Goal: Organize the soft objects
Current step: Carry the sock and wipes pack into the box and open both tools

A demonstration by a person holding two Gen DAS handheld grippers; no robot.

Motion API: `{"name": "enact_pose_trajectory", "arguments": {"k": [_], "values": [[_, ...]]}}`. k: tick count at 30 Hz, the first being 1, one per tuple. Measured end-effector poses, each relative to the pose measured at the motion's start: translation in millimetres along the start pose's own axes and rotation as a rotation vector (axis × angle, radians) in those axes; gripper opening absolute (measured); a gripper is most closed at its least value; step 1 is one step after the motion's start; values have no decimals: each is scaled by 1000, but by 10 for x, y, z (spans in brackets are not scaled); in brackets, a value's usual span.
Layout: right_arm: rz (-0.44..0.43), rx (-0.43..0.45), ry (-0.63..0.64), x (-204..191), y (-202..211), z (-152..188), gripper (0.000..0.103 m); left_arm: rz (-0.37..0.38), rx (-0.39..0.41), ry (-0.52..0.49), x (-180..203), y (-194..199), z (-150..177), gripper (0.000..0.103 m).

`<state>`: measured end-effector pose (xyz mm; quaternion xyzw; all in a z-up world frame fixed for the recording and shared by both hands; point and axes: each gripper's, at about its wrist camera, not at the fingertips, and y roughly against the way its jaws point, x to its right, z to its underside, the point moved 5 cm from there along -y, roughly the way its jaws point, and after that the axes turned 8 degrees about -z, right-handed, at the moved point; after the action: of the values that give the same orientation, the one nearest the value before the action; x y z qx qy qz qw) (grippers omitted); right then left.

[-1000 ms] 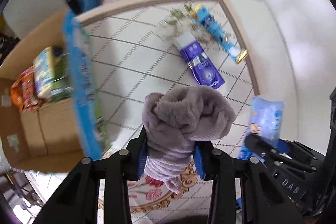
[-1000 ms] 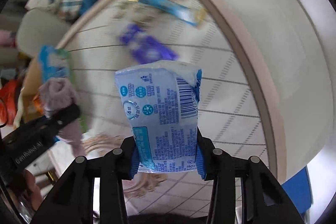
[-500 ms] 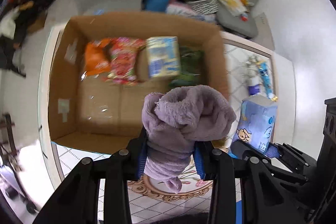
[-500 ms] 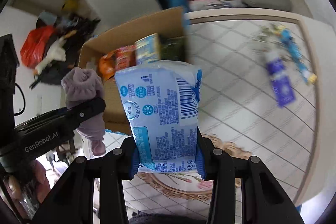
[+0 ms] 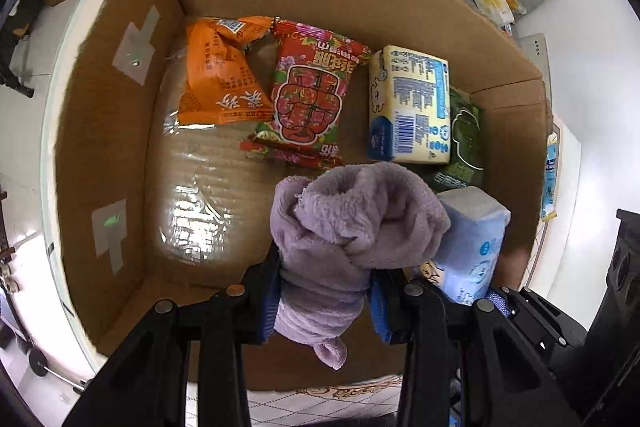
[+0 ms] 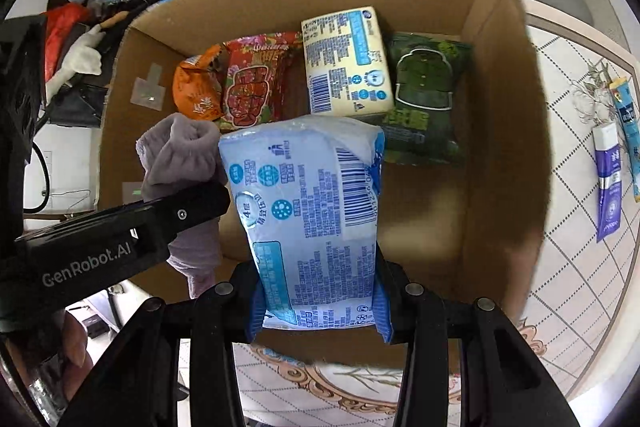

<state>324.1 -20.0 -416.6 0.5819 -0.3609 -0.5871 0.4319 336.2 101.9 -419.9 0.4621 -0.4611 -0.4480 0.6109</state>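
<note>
Two grippers of mine hang over the open cardboard box (image 5: 120,131): my left gripper (image 5: 324,301) pinches a rolled purple towel (image 5: 352,223), my right gripper (image 6: 318,301) pinches a pale blue tissue pack (image 6: 308,211), the two just beside each other. On the box floor lie an orange snack bag (image 5: 224,79), a red snack bag (image 5: 312,95), a cream tissue pack (image 5: 412,107) and a green packet (image 6: 424,95) in a row. Outside the box, a purple tube (image 6: 608,183) lies on the tiled counter (image 6: 576,259)
</note>
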Motion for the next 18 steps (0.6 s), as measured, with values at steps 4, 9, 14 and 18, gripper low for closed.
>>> {"name": "enact_pose_trajectory", "arguments": {"k": [4, 9, 14, 18], "values": [[12, -19, 7, -38, -139, -60, 52, -8, -11, 15, -52, -33, -27, 37], [27, -23, 2, -68, -173, -77, 73, -58, 26, -16, -56, 55, -13, 74], [57, -6, 7, -78, -135, -38, 75, -104, 79, -21, -111, 207, 39, 94], [91, 21, 18, -82, -43, 37, 88, -119, 126, -16, -157, 329, 165, 94]]}}
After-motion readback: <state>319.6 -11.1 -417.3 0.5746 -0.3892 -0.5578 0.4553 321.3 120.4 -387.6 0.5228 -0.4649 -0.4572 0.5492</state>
